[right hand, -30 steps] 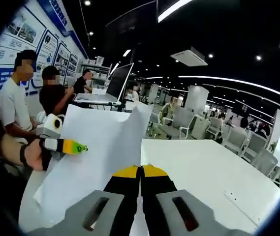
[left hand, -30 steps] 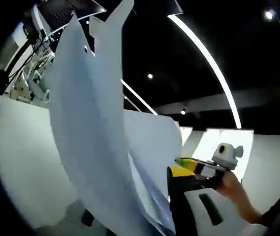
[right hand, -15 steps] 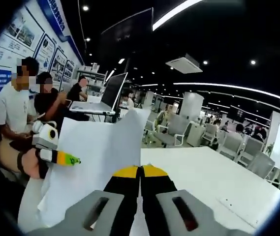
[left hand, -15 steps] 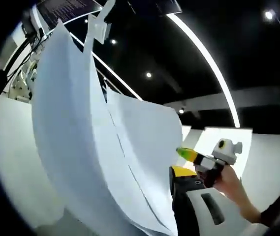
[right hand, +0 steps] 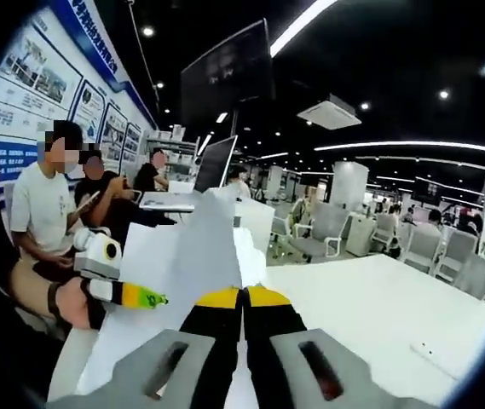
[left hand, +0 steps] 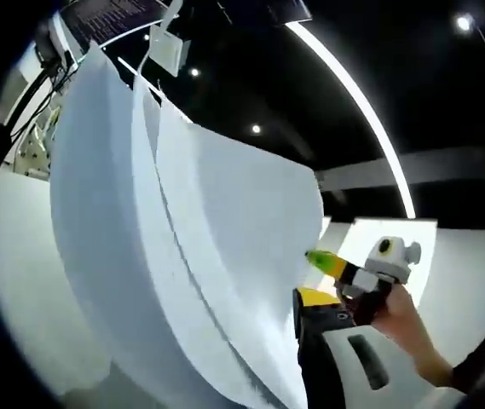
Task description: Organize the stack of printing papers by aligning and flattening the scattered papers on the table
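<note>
Printing papers [left hand: 182, 256] stand on edge as a curved, fanned sheaf in our left gripper view, lifted off the white table [left hand: 20, 281], with sheet edges splayed apart at the top. They rise just left of our left hand-held gripper [left hand: 314, 298]; only its yellow-tipped right jaw shows beside the sheets, so we cannot tell how far it is open or whether it grips them. In the right gripper view the papers [right hand: 182, 281] run up from between the yellow tips of the right hand-held gripper [right hand: 242, 297], whose jaws are pressed together on the sheets' edge. The left hand-held gripper [right hand: 144, 296] shows there at the papers' left side, green-tipped, held in a person's hand [right hand: 72, 302]. Wall posters [right hand: 46, 81] carry writing too small to read.
</note>
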A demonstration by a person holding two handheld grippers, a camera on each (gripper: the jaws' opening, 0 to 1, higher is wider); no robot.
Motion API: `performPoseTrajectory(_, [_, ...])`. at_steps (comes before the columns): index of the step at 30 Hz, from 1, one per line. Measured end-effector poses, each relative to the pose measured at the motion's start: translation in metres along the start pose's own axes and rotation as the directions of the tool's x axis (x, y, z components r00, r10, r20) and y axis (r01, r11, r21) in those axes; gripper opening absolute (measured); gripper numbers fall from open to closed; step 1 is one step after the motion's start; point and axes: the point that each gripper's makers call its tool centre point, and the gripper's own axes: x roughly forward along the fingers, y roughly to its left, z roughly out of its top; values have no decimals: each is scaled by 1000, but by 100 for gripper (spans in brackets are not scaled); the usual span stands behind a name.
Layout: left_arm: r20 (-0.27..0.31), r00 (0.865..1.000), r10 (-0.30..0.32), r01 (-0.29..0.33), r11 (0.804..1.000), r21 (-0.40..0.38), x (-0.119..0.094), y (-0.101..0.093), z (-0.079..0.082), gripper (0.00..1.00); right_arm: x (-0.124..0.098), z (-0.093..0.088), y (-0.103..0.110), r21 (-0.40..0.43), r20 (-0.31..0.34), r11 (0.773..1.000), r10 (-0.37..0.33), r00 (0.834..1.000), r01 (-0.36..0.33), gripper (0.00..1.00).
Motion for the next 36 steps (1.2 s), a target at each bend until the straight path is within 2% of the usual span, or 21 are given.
performPoseTrajectory(23, [-1, 1000, 1, -1, 1000, 26, -1, 1, 0, 29, 20, -1, 15, 22, 4, 999, 28, 1000, -28, 0])
performPoseTrajectory(29, [-5, 1000, 7, -7, 999, 50, -1, 2, -1, 24, 20, -4, 15, 28, -1, 999, 26, 1000, -26, 0])
performPoseTrajectory(36, [-1, 1000, 15, -15, 996, 88, -1, 4, -1, 13, 21, -5, 16, 28, -2, 999, 24, 1000, -24, 0])
